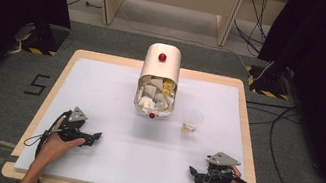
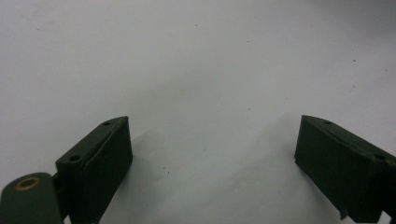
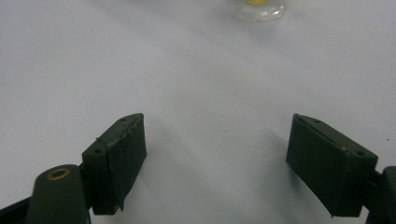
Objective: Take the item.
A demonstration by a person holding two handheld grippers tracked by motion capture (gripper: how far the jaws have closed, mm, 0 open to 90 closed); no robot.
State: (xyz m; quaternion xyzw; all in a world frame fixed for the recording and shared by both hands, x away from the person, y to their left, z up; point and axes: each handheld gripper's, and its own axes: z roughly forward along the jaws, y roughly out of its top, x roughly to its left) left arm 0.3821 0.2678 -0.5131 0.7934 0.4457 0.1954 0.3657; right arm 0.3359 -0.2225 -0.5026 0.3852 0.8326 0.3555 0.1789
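The white worktop [image 1: 101, 85] carries a cream bin [image 1: 158, 81] lying open-mouthed at centre back, stuffed with crumpled paper. Just to its right stands a clear cup [image 1: 191, 122]. Both grippers, left [image 1: 92, 136] and right [image 1: 195, 172], rest near the front, fingers spread wide and empty; approach the cup squarely and close gently.

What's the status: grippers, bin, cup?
Left gripper open, right gripper open, both low over the white mat. Bin full of crumpled paper; clear cup beside it, untouched. Nothing in between.
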